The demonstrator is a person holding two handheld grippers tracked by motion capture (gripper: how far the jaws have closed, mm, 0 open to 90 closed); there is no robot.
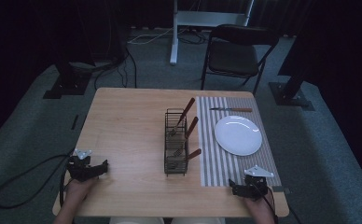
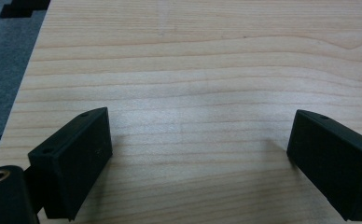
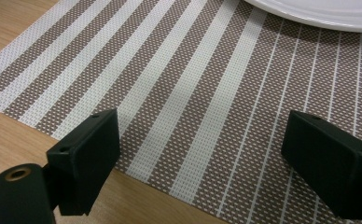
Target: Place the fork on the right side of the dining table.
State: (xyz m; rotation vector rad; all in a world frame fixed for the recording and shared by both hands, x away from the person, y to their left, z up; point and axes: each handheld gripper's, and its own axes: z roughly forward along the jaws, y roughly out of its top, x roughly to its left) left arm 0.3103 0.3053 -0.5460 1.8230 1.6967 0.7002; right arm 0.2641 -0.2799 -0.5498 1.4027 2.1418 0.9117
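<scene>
A black wire caddy (image 1: 176, 142) stands in the middle of the wooden table (image 1: 128, 121), with three wooden-handled utensils (image 1: 186, 112) leaning out of it. To its right a striped placemat (image 1: 216, 158) carries a white plate (image 1: 238, 135), and a wooden-handled knife (image 1: 231, 110) lies at the mat's far end. My left gripper (image 1: 100, 169) rests at the near left of the table, open, with bare wood (image 2: 198, 140) between its jaws. My right gripper (image 1: 234, 188) sits at the mat's near edge, open over the stripes (image 3: 202, 135), the plate's rim (image 3: 319, 14) just ahead.
A black folding chair (image 1: 237, 53) stands on the grey carpet beyond the table's far edge. Dark stands and cables lie on the floor at the back left. A black cable (image 1: 20, 179) trails off the left gripper.
</scene>
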